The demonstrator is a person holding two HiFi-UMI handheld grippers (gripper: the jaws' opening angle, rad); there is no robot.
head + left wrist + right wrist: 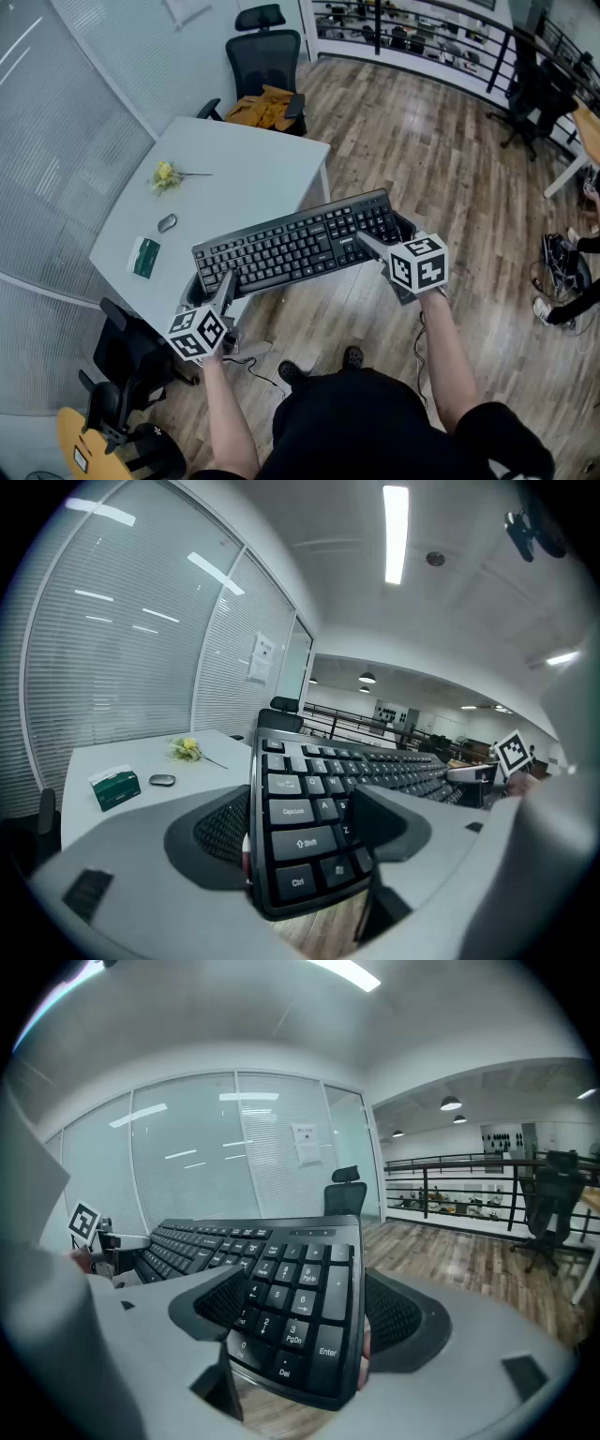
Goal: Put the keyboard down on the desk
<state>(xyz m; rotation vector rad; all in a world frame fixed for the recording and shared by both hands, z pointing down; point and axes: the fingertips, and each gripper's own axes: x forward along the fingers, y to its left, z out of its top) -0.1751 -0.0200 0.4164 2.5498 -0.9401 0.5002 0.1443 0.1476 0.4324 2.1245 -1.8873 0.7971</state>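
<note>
A black full-size keyboard (295, 244) hangs in the air, held by its two short ends, partly over the white desk's (244, 159) near right corner and mostly over the wooden floor. My left gripper (221, 287) is shut on the Ctrl/Shift end; in the left gripper view the keyboard (305, 803) fills the gap between the left gripper's (300, 832) jaws. My right gripper (375, 247) is shut on the number-pad end; in the right gripper view the keyboard (300, 1288) sits between the right gripper's (305, 1321) jaws.
On the desk lie a yellow flower (167, 174), a grey mouse (167, 222) and a green box (144, 257). A black office chair (265, 66) with tan cloth stands at the desk's far end. Another black chair (131, 361) stands at its near left.
</note>
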